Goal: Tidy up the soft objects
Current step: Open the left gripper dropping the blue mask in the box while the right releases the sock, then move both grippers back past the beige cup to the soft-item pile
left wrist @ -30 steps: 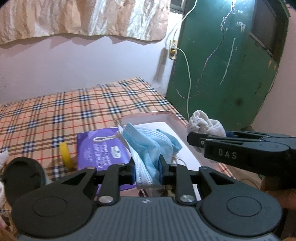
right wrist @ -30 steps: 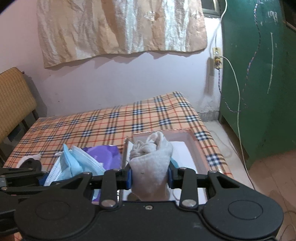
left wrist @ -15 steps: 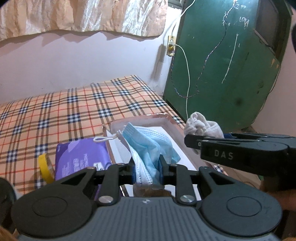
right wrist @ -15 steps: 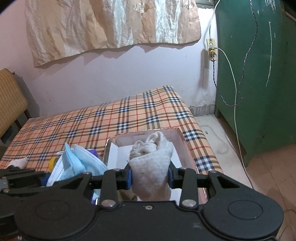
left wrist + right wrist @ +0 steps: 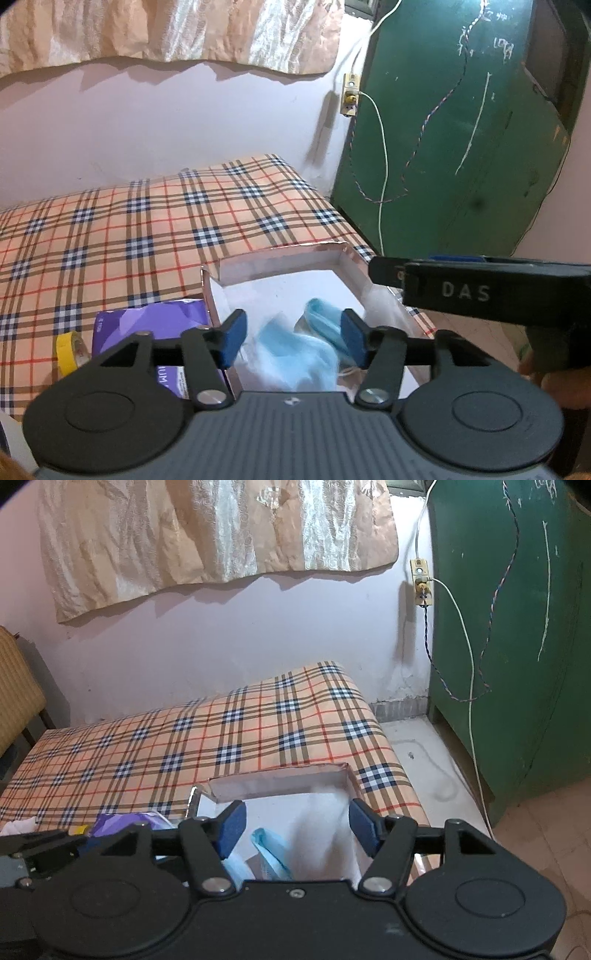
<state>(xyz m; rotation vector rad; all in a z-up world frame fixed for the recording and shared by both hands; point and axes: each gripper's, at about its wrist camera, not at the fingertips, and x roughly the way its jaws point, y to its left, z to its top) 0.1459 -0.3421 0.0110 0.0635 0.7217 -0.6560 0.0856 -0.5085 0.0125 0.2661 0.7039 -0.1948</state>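
A white-lined cardboard box (image 5: 280,264) sits on the plaid bed, also in the right wrist view (image 5: 280,781). My left gripper (image 5: 291,341) is open above it, and blue face masks (image 5: 295,356) blur below its jaws, falling into the box. My right gripper (image 5: 293,825) is open over the same box, and a white sock (image 5: 321,834) blurs between and below its jaws, next to a blue mask (image 5: 271,856). The right gripper's side (image 5: 476,291) shows in the left wrist view.
A purple packet (image 5: 155,321) and a yellow tape roll (image 5: 66,349) lie left of the box on the plaid sheet (image 5: 147,236). A green door (image 5: 461,129) and a hanging cable (image 5: 469,686) stand to the right. A chair (image 5: 18,694) is far left.
Both grippers opened. The blue masks dropped out of the left one and the white sock out of the right one, both falling into the box.
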